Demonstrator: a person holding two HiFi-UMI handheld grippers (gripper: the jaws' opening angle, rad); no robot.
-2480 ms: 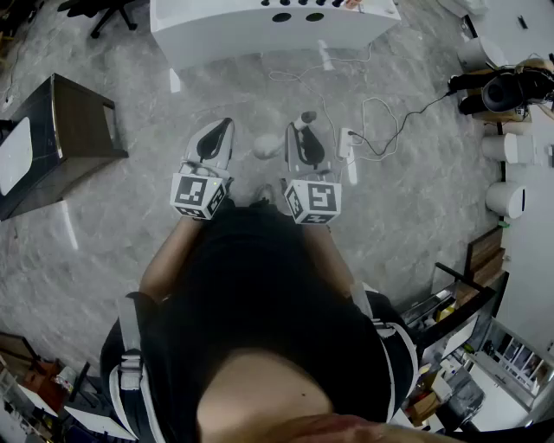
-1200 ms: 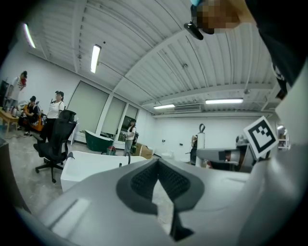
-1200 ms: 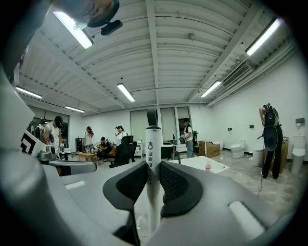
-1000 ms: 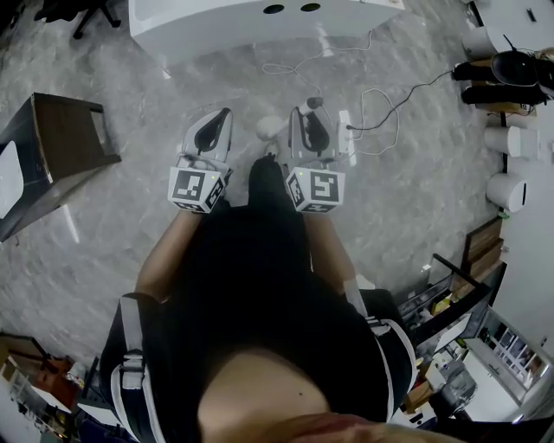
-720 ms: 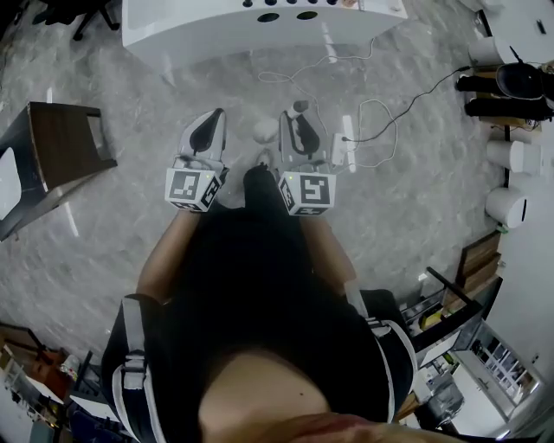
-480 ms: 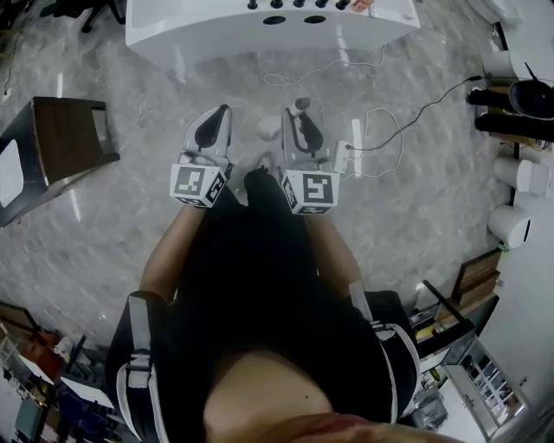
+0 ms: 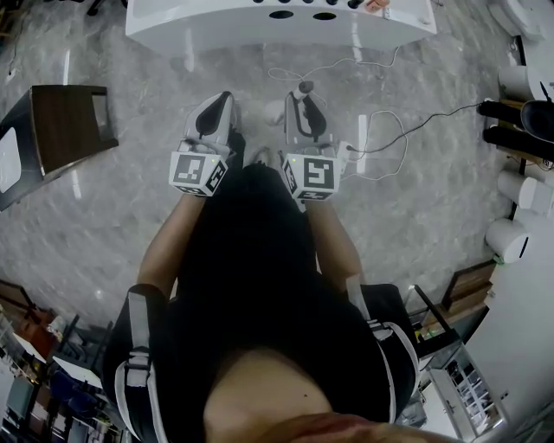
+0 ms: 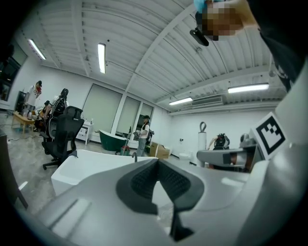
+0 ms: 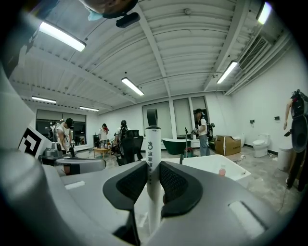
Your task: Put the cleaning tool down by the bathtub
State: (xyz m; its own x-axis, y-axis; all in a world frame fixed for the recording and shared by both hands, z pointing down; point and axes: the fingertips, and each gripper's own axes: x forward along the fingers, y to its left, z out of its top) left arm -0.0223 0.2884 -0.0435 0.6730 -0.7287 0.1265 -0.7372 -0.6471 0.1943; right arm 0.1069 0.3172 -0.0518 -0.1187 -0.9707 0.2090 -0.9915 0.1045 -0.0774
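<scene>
In the head view my right gripper is shut on the cleaning tool's white handle, and the tool's pale head shows between the two grippers. In the right gripper view the handle stands upright between the dark pads, with a dark loop on top. My left gripper hangs beside it, shut and empty; its pads meet. The white bathtub stands on the floor just ahead. Its rim also shows in the left gripper view and the right gripper view.
A dark wooden stool stands to the left. A white power strip with a looping cable lies right of the right gripper. White cylinders line the right edge. A black office chair and several people stand beyond the tub.
Both grippers keep their pose, the tool still held. The view has shifted as the person moves; the stool and the power strip have drifted in the picture.
</scene>
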